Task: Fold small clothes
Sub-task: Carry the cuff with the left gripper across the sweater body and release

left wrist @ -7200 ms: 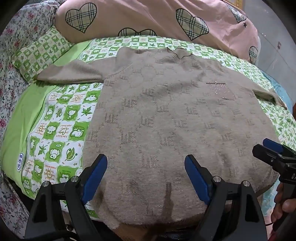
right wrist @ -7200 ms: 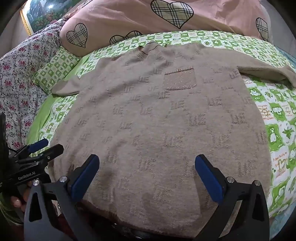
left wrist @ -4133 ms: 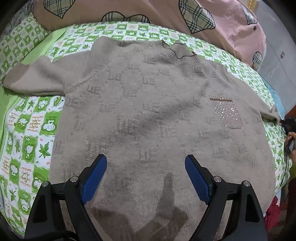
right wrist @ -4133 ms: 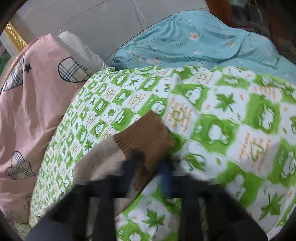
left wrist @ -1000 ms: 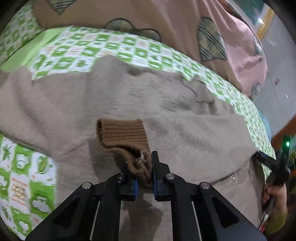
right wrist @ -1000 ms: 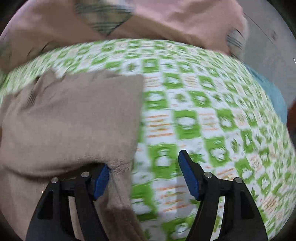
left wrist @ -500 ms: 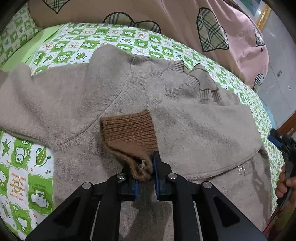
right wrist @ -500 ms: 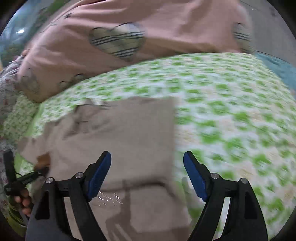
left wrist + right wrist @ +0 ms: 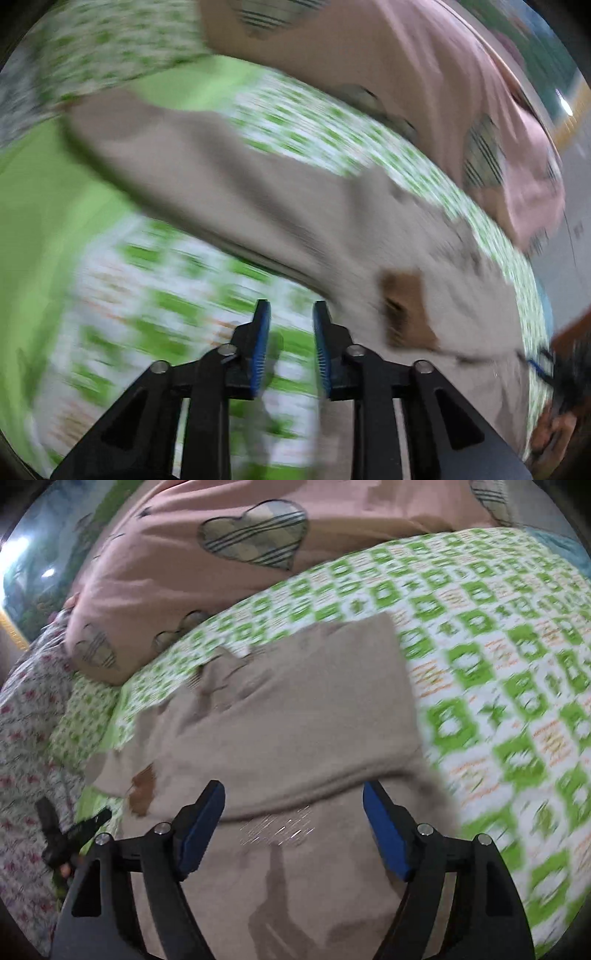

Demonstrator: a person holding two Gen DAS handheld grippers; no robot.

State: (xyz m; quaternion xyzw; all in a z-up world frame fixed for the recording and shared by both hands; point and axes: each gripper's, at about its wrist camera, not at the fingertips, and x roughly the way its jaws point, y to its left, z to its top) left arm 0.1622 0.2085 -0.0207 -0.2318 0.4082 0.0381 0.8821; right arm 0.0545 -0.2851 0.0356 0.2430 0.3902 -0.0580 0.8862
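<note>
Beige knitted sweater (image 9: 280, 731) lies flat on green-and-white checked bedsheet (image 9: 498, 686); one sleeve folded across chest, its brown ribbed cuff (image 9: 142, 788) resting on body. Other sleeve (image 9: 177, 162) lies unfolded, long axis running up-left from left gripper (image 9: 288, 345), which is nearer; fingers narrowly parted, nothing between them, over sheet beside sweater. Right gripper (image 9: 295, 830) spread wide, empty, above sweater front. Left view blurred.

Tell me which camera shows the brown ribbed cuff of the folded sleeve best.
The left wrist view: the cuff is larger there, lying on the sweater right of the left gripper, though motion-blurred. The right wrist view shows it only small, near the left edge.
</note>
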